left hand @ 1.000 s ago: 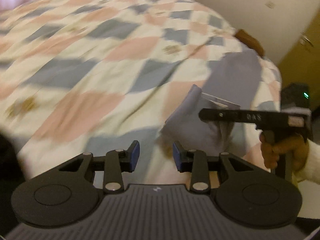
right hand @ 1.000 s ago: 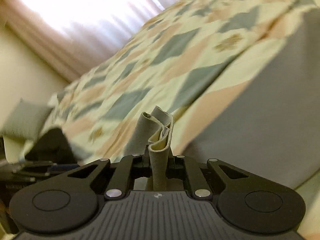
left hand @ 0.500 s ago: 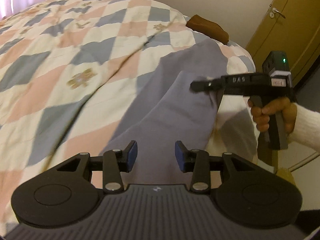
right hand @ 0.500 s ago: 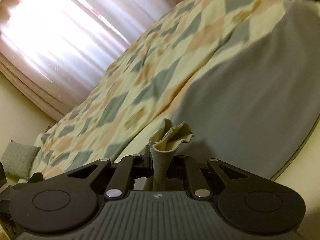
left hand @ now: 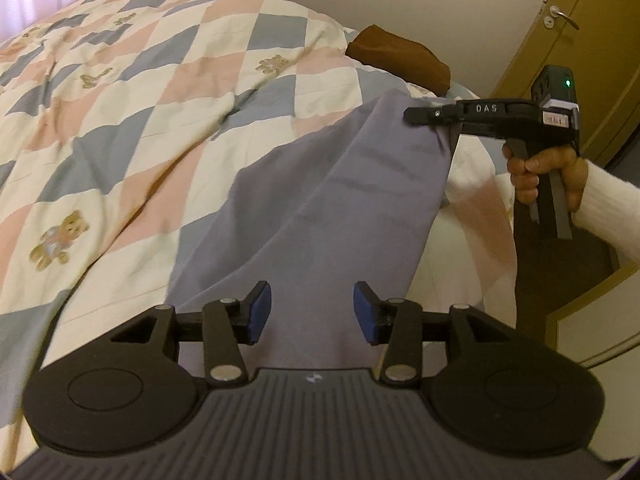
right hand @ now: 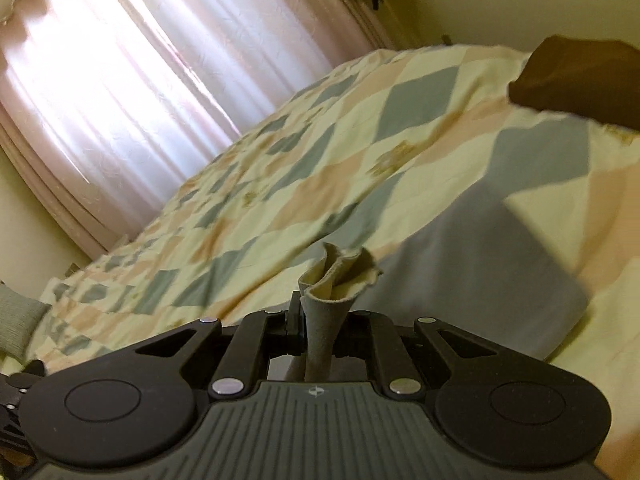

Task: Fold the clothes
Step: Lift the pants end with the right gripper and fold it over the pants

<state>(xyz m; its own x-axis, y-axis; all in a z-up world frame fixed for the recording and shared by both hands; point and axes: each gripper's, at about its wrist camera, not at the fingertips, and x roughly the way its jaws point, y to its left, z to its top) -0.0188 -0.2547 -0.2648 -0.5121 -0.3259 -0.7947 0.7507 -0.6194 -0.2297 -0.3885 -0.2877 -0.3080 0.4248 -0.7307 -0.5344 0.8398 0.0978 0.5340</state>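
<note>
Left wrist view. Left claw (left hand: 312,312) has its blue-padded tips set apart, nothing between them. Straight ahead of and beneath the tips lies a grey-lavender garment (left hand: 340,200), spread over the bed (left hand: 120,120), which carries a checked quilt in cream, pink and blue-grey with small bear prints. The cloth runs from the claw away toward the upper right, with a long crease along its length. At its far corner, ahead and to the right of the left claw, the right claw (left hand: 416,115) is seen side-on, tips together on the cloth corner, which it holds lifted slightly off the quilt. A hand (left hand: 544,176) in a white sleeve (left hand: 612,208) grips that tool's handle; a green light shows on top of it. Beyond the garment, a brown folded item (left hand: 400,60) sits on the far edge of the bed. A yellow-brown door (left hand: 580,40) stands to the far right.

Right wrist view. Right claw (right hand: 316,320) is clamped on a bunched fold of the garment (right hand: 480,280); the pinched fabric sticks up past the tips, showing a pale inner face. The rest of the cloth drops to the right of the claw onto the quilt. Ahead and left, lit pink curtains (right hand: 140,80). Brown item (right hand: 576,80) at upper right. The picture is somewhat blurred.
</note>
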